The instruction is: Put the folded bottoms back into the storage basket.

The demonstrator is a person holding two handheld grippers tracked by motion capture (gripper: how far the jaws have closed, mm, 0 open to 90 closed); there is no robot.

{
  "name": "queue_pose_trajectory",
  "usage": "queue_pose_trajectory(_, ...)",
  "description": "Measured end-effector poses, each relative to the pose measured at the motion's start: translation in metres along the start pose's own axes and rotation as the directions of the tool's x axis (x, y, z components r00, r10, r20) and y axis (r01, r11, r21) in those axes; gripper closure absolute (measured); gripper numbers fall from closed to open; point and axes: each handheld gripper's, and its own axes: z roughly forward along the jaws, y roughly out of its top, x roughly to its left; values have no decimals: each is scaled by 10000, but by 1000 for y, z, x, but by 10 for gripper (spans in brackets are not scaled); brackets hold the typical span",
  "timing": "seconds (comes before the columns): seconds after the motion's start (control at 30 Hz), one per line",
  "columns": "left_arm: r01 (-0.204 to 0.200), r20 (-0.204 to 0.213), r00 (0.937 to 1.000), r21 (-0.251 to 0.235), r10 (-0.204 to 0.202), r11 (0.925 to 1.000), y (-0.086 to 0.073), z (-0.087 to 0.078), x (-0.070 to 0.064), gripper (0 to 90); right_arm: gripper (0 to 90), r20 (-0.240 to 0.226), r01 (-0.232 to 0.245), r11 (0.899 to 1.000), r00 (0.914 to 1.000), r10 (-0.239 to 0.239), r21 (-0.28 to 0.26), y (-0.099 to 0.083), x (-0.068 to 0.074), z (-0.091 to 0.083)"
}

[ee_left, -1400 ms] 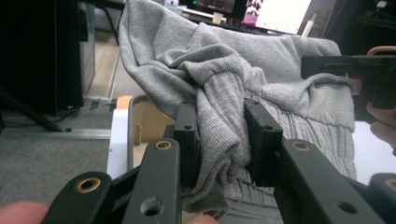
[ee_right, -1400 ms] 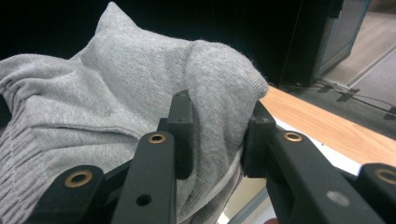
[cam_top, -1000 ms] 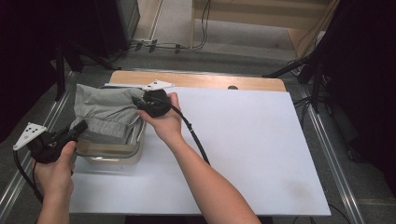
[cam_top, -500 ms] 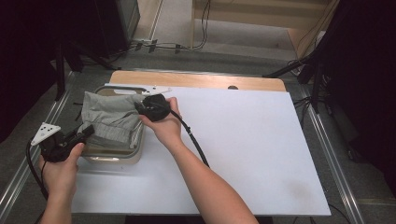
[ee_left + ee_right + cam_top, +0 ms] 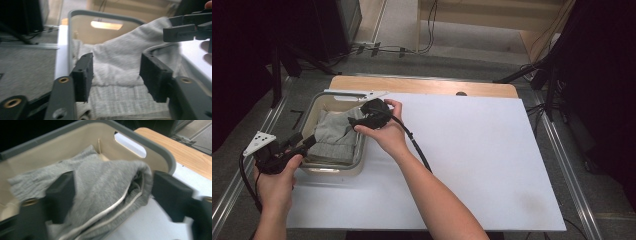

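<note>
A beige bin [image 5: 318, 101] with a grey rim stands at the table's left. A grey knitted garment [image 5: 334, 135] lies bunched inside it. My right gripper [image 5: 357, 120] hovers over the bin's right rim. In the right gripper view it [image 5: 115, 186] is open, its jaws standing either side of a thick fold of the garment [image 5: 100, 177], with the bin's handle slot [image 5: 130, 145] behind. My left gripper [image 5: 307, 142] reaches over the bin's left front edge. Its jaws are open [image 5: 116, 67] just above the garment [image 5: 117, 60], and the right gripper [image 5: 175, 31] shows beyond.
A white sheet [image 5: 472, 150] covers the table right of the bin. A wooden strip [image 5: 422, 86] runs along the far edge. Metal rails [image 5: 562, 150] flank both sides. The right gripper's black cable [image 5: 414, 147] trails across the sheet.
The garment has gone from lying draped over the bin's top to sitting down inside it. My left gripper moved right, up to the bin. The right gripper stayed at the rim.
</note>
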Motion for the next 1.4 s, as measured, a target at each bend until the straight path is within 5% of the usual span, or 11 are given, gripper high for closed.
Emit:
queue_pose_trajectory(0.27,20,1186,9929,-363,23,9993,10,-2,-15,237,0,-523,-324,9969,9982,287,-717,-10,-28,-41)
queue_pose_trajectory(0.43,-61,1490,9888,-365,115,9993,15,1,-27,95,0,-324,-331,9942,9990,300,-1019,-29,-40,-69)
queue_pose_trajectory(0.6,-146,2134,9767,-481,246,9987,18,3,-34,0,0,-182,-443,9900,9989,422,-1340,-49,-50,-97)
queue_pose_trajectory(1.0,-545,2655,9628,61,509,9985,24,23,-53,30,0,-77,-312,9849,9995,303,-1705,-84,-59,-144)
queue_pose_trajectory(1.2,-495,2564,9654,25,472,9988,35,32,-57,179,0,49,-308,9803,9995,324,-1949,-100,-61,-168)
queue_pose_trajectory(1.4,-281,2017,9791,141,247,9995,45,44,-57,411,0,177,-330,9781,9991,375,-2056,-117,-65,-188)
